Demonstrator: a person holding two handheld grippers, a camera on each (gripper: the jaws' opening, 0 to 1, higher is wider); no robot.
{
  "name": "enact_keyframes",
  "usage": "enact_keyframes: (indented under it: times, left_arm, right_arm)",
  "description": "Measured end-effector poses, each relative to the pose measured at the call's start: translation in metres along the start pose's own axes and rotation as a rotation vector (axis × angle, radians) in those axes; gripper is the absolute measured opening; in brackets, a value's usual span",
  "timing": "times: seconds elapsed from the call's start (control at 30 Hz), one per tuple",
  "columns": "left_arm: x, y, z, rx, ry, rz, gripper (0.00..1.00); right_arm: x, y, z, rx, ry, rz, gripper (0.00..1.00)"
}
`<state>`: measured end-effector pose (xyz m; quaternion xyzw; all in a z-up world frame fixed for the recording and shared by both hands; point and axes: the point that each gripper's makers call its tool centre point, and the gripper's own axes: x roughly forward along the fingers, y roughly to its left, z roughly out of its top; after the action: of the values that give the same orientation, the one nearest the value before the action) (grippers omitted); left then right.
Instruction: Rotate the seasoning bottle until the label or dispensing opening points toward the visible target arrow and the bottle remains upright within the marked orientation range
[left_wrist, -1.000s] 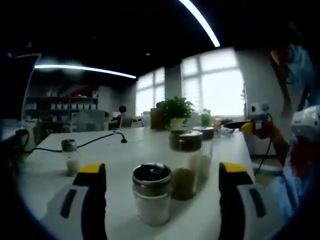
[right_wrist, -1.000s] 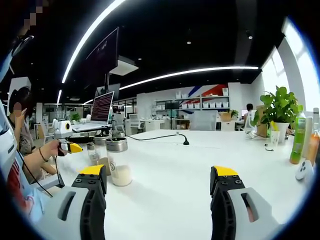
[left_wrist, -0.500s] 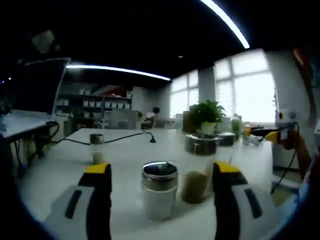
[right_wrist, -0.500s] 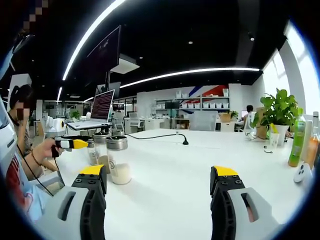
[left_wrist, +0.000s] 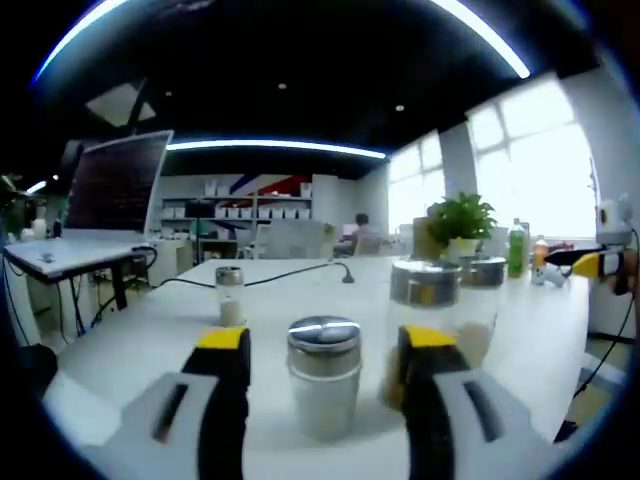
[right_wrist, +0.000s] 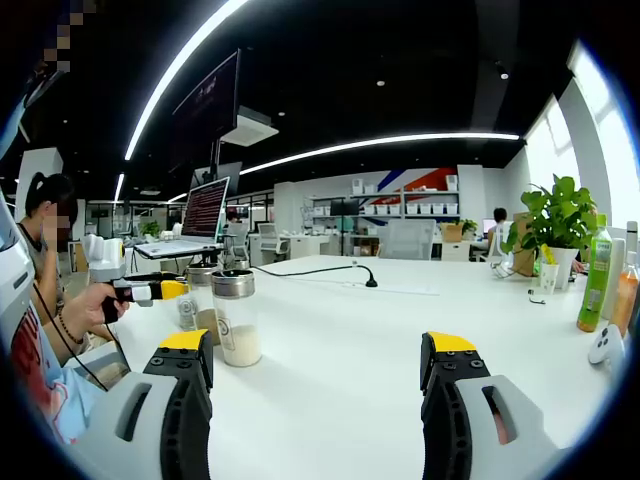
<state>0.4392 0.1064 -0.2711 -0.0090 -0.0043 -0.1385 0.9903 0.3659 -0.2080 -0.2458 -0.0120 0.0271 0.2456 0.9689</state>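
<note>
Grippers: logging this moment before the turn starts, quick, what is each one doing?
Left gripper: open, jaws either side of the seasoning bottle, not clamped.
Right gripper: open, holding nothing.

The seasoning bottle (left_wrist: 323, 385) looks like clear glass with a shiny brushed-metal cap; the taller jar (left_wrist: 428, 315) beside it has the same metal lid. The tabletop (right_wrist: 360, 350) is smooth, matt white. The left hand-held gripper (left_wrist: 325, 345) looks like matt grey plastic with yellow tips

in the left gripper view a seasoning bottle (left_wrist: 323, 385) is standing between the spread jaws, with a taller jar (left_wrist: 428, 320) crowding just beside it; in the right gripper view open white table (right_wrist: 400, 340) is lying ahead.
</note>
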Motion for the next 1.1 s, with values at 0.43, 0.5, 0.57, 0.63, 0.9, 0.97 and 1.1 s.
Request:
enact_keyframes:
  times: [0.43,0.5,0.57,0.63,0.9,0.97,1.1]
  left_arm:
    - [0.0053,-0.0042,0.0012,0.038,0.009,0.034,0.35]
    - [0.0053,-0.0030,0.0006,0.022,0.012,0.034,0.34]
    - [0.0057,-0.0035,0.0005,0.015,0.013,0.034,0.33]
    - [0.0063,-0.0041,0.0004,0.015,0.011,0.035,0.33]
    - [0.0084,-0.0051,-0.0004,0.003,0.000,0.013,0.33]
    - [0.0089,-0.0050,-0.0008,-0.002,0.004,-0.001,0.33]
    - [0.0095,-0.0042,-0.0016,-0.013,0.009,-0.030,0.33]
  right_arm:
    - [-0.0024,-0.0033,0.0005,0.006,-0.002,0.004,0.88]
    - [-0.0024,-0.0029,0.0004,0.008,-0.002,0.005,0.88]
    - [-0.0021,-0.0019,0.0002,0.004,-0.001,0.005,0.88]
    - [-0.0021,-0.0023,0.0003,0.005,-0.002,0.005,0.88]
    - [-0.0003,-0.0024,-0.0014,0.007,0.004,0.011,0.88]
    - [0.0002,-0.0018,-0.0016,0.006,0.004,0.013,0.88]
    - [0.0002,-0.0036,-0.0024,0.015,0.004,0.013,0.88]
